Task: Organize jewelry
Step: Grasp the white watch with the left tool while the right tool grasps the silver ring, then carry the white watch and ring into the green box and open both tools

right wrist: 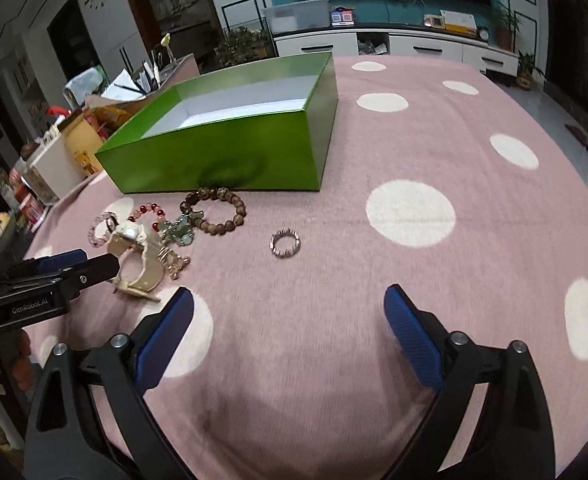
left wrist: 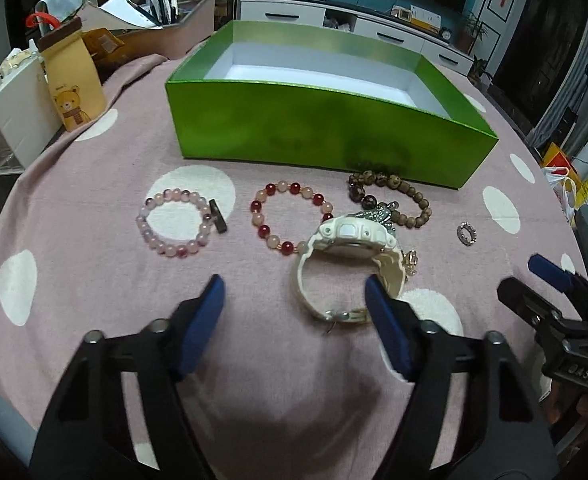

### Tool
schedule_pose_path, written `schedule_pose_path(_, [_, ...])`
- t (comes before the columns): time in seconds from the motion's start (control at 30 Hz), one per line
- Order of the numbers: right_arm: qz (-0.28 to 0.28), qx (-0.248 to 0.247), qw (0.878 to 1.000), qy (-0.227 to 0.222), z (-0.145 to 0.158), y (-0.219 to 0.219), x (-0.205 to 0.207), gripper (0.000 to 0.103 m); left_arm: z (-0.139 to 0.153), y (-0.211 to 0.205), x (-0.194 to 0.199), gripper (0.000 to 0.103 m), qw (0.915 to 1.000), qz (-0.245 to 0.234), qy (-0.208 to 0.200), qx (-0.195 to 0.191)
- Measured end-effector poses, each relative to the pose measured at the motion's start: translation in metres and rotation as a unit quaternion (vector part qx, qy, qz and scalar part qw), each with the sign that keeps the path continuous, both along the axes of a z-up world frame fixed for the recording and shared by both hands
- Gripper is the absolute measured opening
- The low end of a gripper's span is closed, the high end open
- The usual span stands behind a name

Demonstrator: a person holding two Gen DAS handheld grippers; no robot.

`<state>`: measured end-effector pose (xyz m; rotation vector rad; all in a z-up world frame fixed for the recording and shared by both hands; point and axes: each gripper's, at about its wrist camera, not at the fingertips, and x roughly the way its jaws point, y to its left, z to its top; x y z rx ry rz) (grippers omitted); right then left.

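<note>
Jewelry (left wrist: 290,216) before green box (left wrist: 317,128) — left hand-held gripper (left wrist: 294,300) and right hand-held gripper (right wrist: 290,304) both wide.

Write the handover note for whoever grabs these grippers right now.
Left hand-held gripper: open, empty, low over the cloth, fingers to either side of the cream watch.
Right hand-held gripper: open, empty, aimed toward the silver ring.
Green box: no jewelry visible inside.
On the pink dotted cloth in front of it: pale pink bead bracelet, red-and-pink bead bracelet, brown wooden bead bracelet, the watch, small charms beside the watch, the ring apart to the right.
Done: nothing boxed. Left: every piece.
</note>
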<state>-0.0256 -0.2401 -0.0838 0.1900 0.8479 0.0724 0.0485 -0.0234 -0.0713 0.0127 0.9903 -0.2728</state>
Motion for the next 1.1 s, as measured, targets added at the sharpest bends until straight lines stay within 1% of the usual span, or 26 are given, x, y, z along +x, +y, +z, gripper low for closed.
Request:
schedule_pose_path(0.03, [0.002,-0.003,1.000,0.003,-0.002,0.000,0.005,0.088,-0.001,-0.001,0.002,0.059,1.0000,-0.001,0.003,0.000])
schedule_pose_path(0.07, [0.003,-0.005,1.000,0.005,-0.003,0.000,0.007,0.084,-0.003,-0.002,0.003,0.055,1.0000,-0.001,0.005,0.003])
schedule_pose_path(0.1, [0.004,-0.009,1.000,0.011,-0.005,0.000,0.012,0.079,-0.005,-0.004,0.005,0.053,1.0000,-0.002,0.008,0.005])
schedule_pose_path(0.13, [0.005,-0.010,1.000,0.013,-0.006,0.000,0.015,0.077,-0.006,-0.004,0.006,0.049,0.9999,-0.003,0.010,0.005])
schedule_pose_path(0.17, [0.009,-0.012,1.000,0.017,-0.008,0.001,0.019,0.074,-0.007,-0.005,0.007,0.045,0.9999,-0.004,0.012,0.006])
schedule_pose_path(0.2, [0.010,-0.016,1.000,0.021,-0.010,0.002,0.022,0.070,-0.008,-0.006,0.008,0.043,0.9999,-0.004,0.013,0.008])
schedule_pose_path(0.27, [0.016,-0.021,0.999,0.027,-0.013,0.004,0.028,0.066,-0.010,-0.008,0.010,0.031,0.9998,-0.003,0.015,0.012])
schedule_pose_path(0.3, [0.018,-0.028,0.999,0.025,-0.013,0.006,0.031,0.062,-0.011,-0.009,0.011,0.029,0.9997,-0.003,0.017,0.015])
schedule_pose_path(0.33, [0.020,-0.032,0.999,0.025,-0.012,0.007,0.033,0.060,-0.012,-0.010,0.012,0.023,0.9997,-0.003,0.018,0.019])
schedule_pose_path(0.47, [0.029,-0.041,0.998,0.026,-0.012,0.011,0.042,0.045,-0.012,-0.014,0.012,0.016,0.9995,-0.008,0.017,0.026])
schedule_pose_path(0.53, [0.034,-0.051,0.998,0.025,-0.012,0.014,0.043,0.037,-0.012,-0.016,0.012,0.015,0.9993,-0.009,0.015,0.033])
schedule_pose_path(0.6, [0.036,-0.061,0.997,0.024,-0.012,0.016,0.044,0.026,-0.012,-0.017,0.012,0.014,0.9992,-0.009,0.012,0.037])
schedule_pose_path(0.67, [0.039,-0.066,0.997,0.023,-0.012,0.017,0.045,0.020,-0.012,-0.017,0.013,0.011,0.9992,-0.006,0.011,0.039])
schedule_pose_path(0.77, [0.041,-0.066,0.997,0.021,-0.012,0.017,0.045,0.020,-0.012,-0.017,0.013,0.008,0.9991,-0.005,0.010,0.041])
schedule_pose_path(1.1, [0.037,-0.051,0.998,0.008,-0.002,0.016,0.034,0.020,-0.008,-0.015,0.007,0.007,0.9990,-0.005,0.001,0.043])
